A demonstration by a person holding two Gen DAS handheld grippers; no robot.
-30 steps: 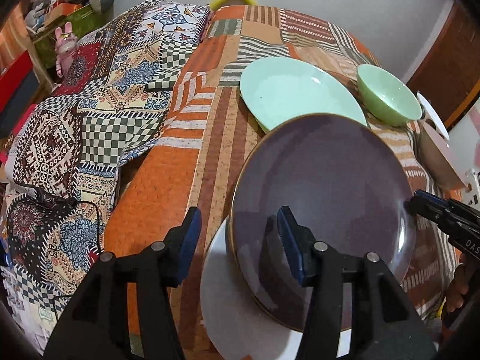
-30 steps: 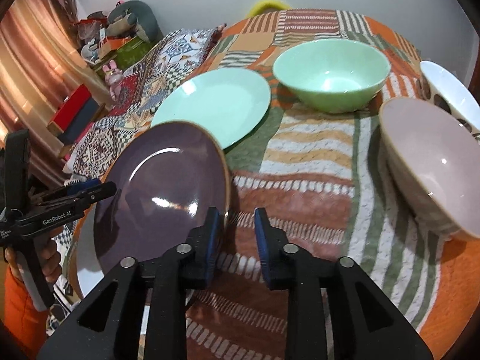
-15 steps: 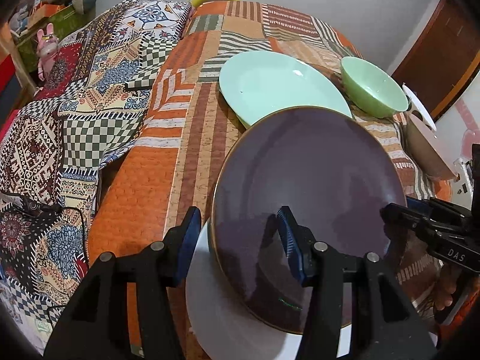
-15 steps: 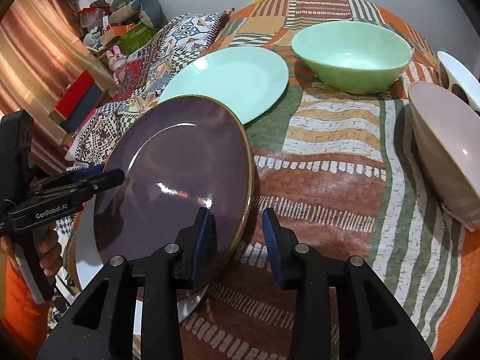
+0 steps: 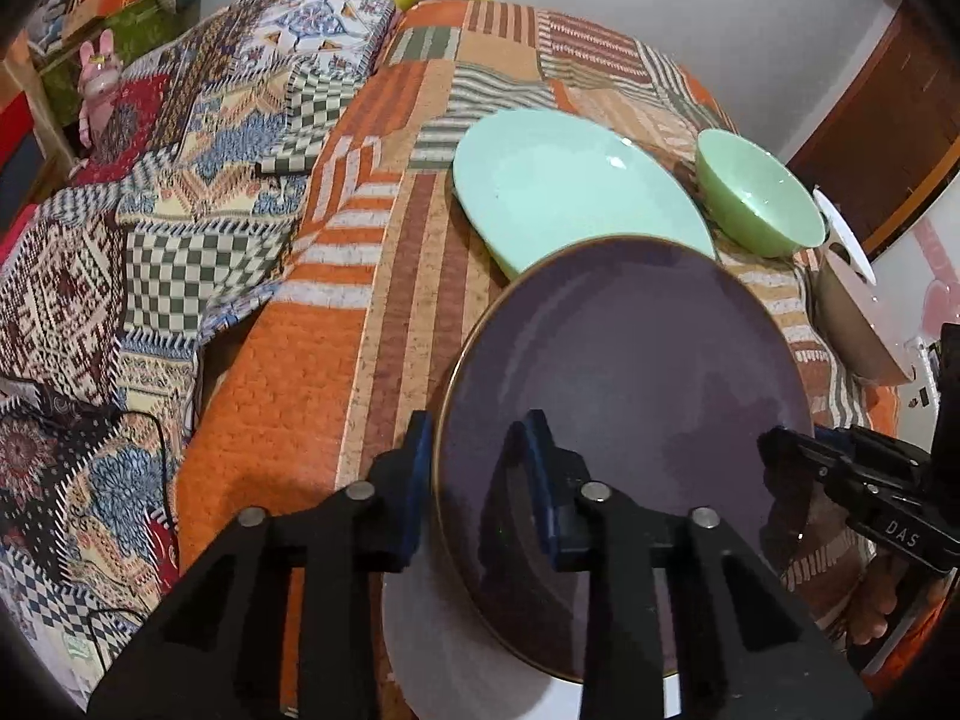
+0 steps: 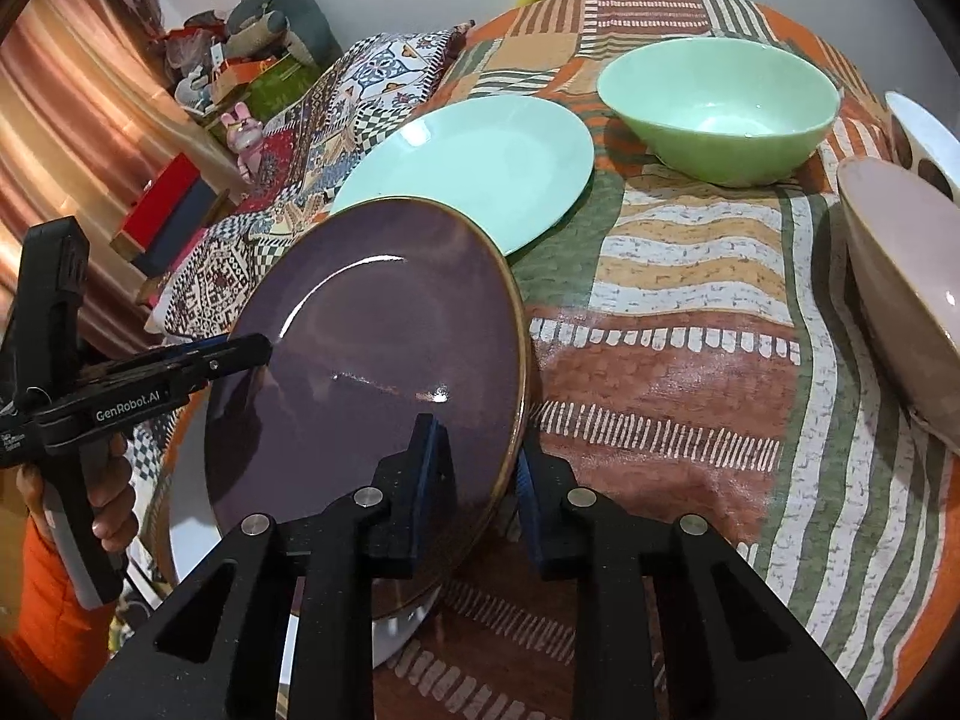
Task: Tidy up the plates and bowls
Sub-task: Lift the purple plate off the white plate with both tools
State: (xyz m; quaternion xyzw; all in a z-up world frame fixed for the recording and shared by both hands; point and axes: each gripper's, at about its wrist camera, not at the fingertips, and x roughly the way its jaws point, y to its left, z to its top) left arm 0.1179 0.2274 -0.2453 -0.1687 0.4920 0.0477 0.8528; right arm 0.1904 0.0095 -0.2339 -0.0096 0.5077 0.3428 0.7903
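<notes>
A dark purple plate [image 5: 624, 384] [image 6: 384, 360] with a gold rim is lifted off the white plate [image 5: 456, 660] [image 6: 180, 534] beneath it. My left gripper [image 5: 480, 480] is closed on its left rim and my right gripper [image 6: 480, 468] on its right rim. The left gripper also shows in the right wrist view [image 6: 240, 354], the right gripper in the left wrist view [image 5: 774, 450]. A mint plate [image 5: 570, 186] [image 6: 480, 162] lies farther back, next to a green bowl [image 5: 756, 198] [image 6: 720, 102].
A pink bowl [image 6: 900, 288] [image 5: 852, 324] and a white spotted dish [image 6: 918, 138] stand at the right on the striped orange cloth [image 6: 690, 360]. Patterned blankets [image 5: 150, 210] lie to the left, with shelves and toys [image 6: 240, 66] beyond.
Both grippers have closed onto the purple plate's rims. The plate has risen and tilted off the white plate.
</notes>
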